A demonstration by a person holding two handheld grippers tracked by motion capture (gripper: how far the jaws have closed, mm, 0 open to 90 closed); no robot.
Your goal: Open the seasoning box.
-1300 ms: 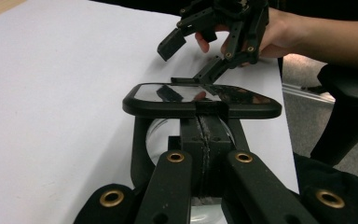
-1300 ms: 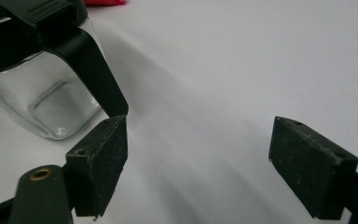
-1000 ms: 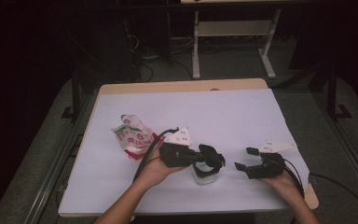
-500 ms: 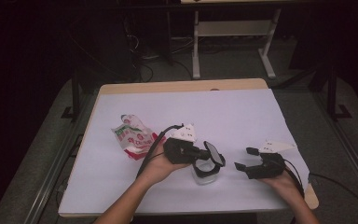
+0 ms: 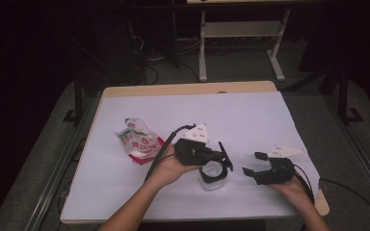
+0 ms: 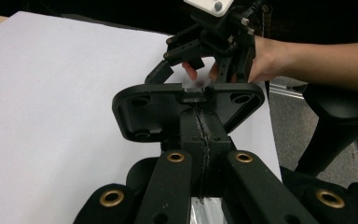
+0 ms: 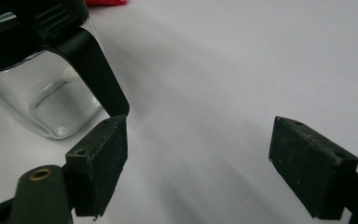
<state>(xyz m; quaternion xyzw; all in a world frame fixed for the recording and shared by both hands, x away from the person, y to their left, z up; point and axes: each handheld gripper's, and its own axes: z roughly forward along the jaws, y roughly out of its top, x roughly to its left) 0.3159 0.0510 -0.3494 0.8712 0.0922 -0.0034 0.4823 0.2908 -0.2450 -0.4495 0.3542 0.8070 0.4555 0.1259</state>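
Under left tongs (image 5: pixel 224 161), glass jar (image 5: pixel 212 176) (right tongs (image 5: pixel 253 163) beside)

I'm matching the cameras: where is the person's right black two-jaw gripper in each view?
High view: black two-jaw right gripper at lower right, over the white sheet.
Left gripper view: top centre, held by a hand.
Right gripper view: its own open jaws at the bottom.
Shared landmark: the white sheet.

The print on the crumpled white, red and green plastic bag (image 5: pixel 138 141) is too small to read; the clear square glass jar (image 7: pixel 46 93) is cut off by the picture's left and top edges.
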